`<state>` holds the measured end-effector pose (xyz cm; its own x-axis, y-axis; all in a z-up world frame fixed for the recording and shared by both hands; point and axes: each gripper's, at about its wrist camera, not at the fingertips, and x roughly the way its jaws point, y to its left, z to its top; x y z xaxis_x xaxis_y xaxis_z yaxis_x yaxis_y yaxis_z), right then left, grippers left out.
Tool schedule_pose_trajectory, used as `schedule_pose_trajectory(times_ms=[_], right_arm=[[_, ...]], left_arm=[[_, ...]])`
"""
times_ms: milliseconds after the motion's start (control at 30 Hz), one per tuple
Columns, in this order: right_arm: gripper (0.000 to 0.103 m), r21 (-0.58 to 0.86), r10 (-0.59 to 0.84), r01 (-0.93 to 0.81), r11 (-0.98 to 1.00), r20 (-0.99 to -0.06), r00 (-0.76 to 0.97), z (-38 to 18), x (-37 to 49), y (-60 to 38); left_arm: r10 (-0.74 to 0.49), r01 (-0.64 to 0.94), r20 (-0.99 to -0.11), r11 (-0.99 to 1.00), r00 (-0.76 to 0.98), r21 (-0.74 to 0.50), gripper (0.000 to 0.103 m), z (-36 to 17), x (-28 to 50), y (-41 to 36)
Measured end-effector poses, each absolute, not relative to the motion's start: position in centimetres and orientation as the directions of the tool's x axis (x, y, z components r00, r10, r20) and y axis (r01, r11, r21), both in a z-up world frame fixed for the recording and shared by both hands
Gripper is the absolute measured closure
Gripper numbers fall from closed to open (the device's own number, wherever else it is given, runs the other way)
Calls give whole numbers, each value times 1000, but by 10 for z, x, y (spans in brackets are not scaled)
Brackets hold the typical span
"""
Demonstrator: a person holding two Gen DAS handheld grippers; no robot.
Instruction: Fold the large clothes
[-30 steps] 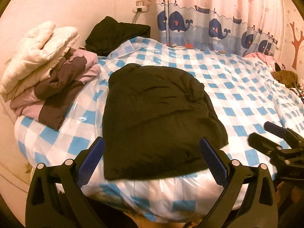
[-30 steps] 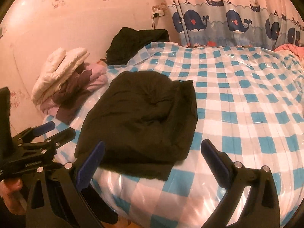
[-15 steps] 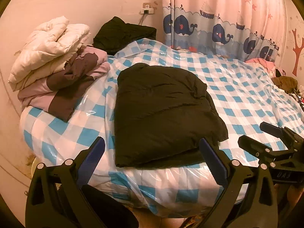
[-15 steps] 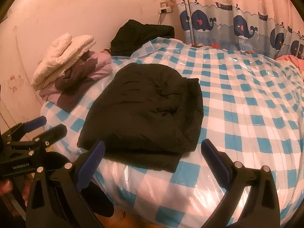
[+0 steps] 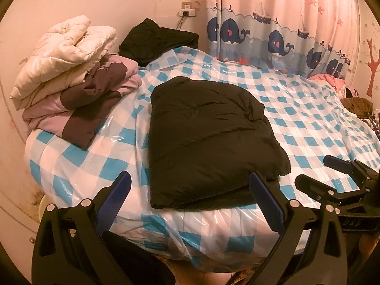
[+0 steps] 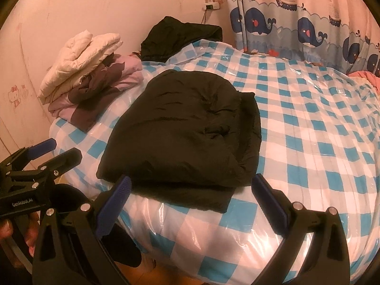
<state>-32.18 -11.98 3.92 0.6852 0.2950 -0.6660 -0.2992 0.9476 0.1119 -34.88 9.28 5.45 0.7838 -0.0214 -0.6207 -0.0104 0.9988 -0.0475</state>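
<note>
A folded black puffy jacket [image 5: 209, 140] lies on the blue-and-white checked bed [image 5: 308, 123], near its front edge; it also shows in the right wrist view [image 6: 187, 133]. My left gripper [image 5: 190, 190] is open and empty, held in front of the jacket's near edge without touching it. My right gripper [image 6: 192, 190] is open and empty, also just short of the jacket's near edge. The right gripper shows at the right of the left wrist view [image 5: 332, 178], and the left gripper at the left of the right wrist view [image 6: 49, 152].
A pile of folded clothes, cream [image 5: 64, 54] on top of pink and purple [image 5: 83, 104], sits at the bed's left corner. A dark garment [image 5: 159, 40] lies by the wall. A whale curtain [image 5: 273, 33] hangs behind. More clothes [image 5: 356, 102] lie at the far right.
Both grippers have drawn back and up from the bed, so the jacket looks smaller and more of the bed's front edge shows. The jacket has not moved.
</note>
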Motion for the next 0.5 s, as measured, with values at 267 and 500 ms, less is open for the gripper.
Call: schedule_pose_trajectory(times_ms=[267, 500], right_arm=[[5, 113, 298, -302, 946, -666, 684, 39, -322, -118], [5, 115, 300, -303, 946, -667, 682, 39, -322, -116]], left_arm=[[-7, -15, -609, 999, 793, -31, 7, 57, -350, 93], [3, -15, -590, 1000, 807, -16, 7, 62, -354, 97]])
